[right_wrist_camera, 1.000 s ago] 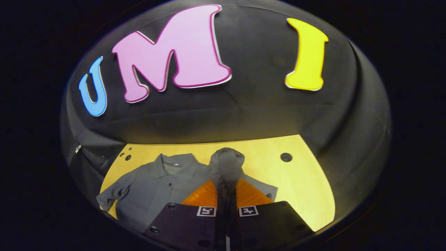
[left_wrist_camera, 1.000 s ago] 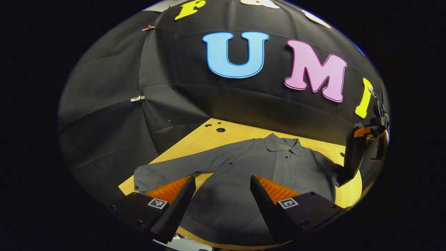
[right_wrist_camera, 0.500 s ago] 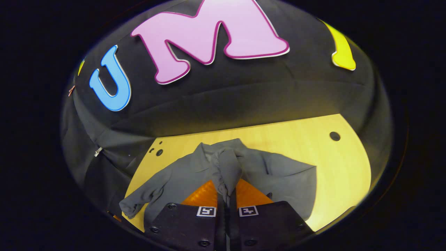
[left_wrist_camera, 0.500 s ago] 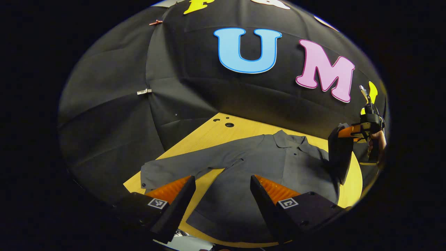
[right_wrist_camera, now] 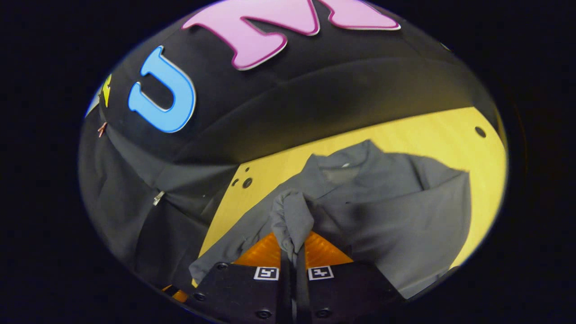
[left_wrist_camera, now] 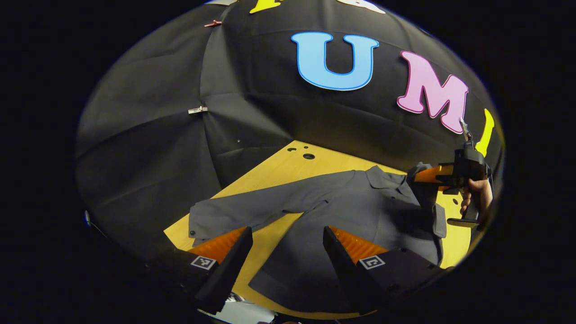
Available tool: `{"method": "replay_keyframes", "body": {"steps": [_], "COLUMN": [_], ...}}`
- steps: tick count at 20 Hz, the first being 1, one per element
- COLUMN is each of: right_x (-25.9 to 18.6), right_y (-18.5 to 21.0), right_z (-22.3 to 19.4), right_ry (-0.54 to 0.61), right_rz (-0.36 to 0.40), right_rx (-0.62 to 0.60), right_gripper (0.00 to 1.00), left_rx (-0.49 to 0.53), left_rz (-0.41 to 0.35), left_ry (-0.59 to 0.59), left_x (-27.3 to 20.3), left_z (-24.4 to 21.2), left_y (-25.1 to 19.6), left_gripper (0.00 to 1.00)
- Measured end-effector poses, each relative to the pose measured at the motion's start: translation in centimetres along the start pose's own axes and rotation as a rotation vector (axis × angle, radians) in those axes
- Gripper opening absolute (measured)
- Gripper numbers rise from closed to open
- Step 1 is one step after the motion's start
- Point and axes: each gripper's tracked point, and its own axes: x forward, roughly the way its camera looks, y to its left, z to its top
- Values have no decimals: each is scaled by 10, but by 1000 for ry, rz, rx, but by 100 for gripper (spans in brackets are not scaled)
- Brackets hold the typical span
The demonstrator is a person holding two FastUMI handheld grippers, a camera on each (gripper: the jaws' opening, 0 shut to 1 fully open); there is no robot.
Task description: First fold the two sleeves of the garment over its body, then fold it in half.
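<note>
A grey collared shirt (left_wrist_camera: 360, 211) lies face up on the wooden table (left_wrist_camera: 279, 173). Its left sleeve (left_wrist_camera: 243, 213) lies stretched out flat toward the table's left edge. My left gripper (left_wrist_camera: 285, 252) hovers open above the shirt's lower part, holding nothing. A hand (left_wrist_camera: 477, 198) holds my right gripper (left_wrist_camera: 418, 176) raised beside the collar, and the right sleeve (left_wrist_camera: 425, 193) hangs from it. In the right gripper view, my right gripper (right_wrist_camera: 292, 254) is shut on the bunched sleeve end (right_wrist_camera: 292, 218), lifted over the shirt's chest (right_wrist_camera: 396, 216), with the collar (right_wrist_camera: 342, 162) beyond.
Round holes mark the table near its far-left corner (left_wrist_camera: 308, 156) and far right (right_wrist_camera: 480, 132). The black cloth wall (left_wrist_camera: 270, 112) closes in the back and left, and metal clips (left_wrist_camera: 197, 110) hold it. The table's front edge (left_wrist_camera: 270, 310) runs just below the shirt's hem.
My right gripper has carried the right sleeve up and inward, from beside the shirt to over its chest. The left gripper stayed open, drifting slightly.
</note>
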Motion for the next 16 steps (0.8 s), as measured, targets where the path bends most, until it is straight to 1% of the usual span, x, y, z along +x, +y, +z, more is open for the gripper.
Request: {"method": "replay_keyframes", "body": {"steps": [1, 2, 3, 5, 6, 8, 10, 11, 12, 16], "right_x": [9, 17, 24, 36, 37, 39, 35, 31, 27, 0], "right_y": [9, 15, 20, 28, 32, 37, 35, 33, 30, 13], "right_z": [-17, -34, -48, -71, -78, -90, -93, -93, -93, -83], "right_ry": [35, 70, 99, 142, 157, 179, 176, 172, 170, 135], "right_rz": [21, 30, 39, 53, 61, 72, 64, 57, 50, 6], "right_rx": [23, 43, 60, 78, 84, 87, 60, 41, 23, -55], "right_gripper": [9, 11, 11, 14, 21, 49, 78, 86, 97, 99], "left_rx": [-6, -14, -21, -36, -42, -55, -74, -83, -94, -135], "left_rz": [4, 7, 13, 29, 37, 58, 81, 95, 110, 180], "left_ry": [5, 12, 19, 23, 21, 22, 19, 19, 18, 16], "left_x": [1, 0, 0, 0, 0, 0, 1, 2, 3, 16], "left_z": [-2, -6, -8, -12, -14, -18, -20, -20, -22, -22], "left_y": [2, 3, 6, 12, 16, 25, 37, 44, 52, 89], "left_gripper": [100, 100, 99, 99, 99, 99, 99, 99, 99, 100]}}
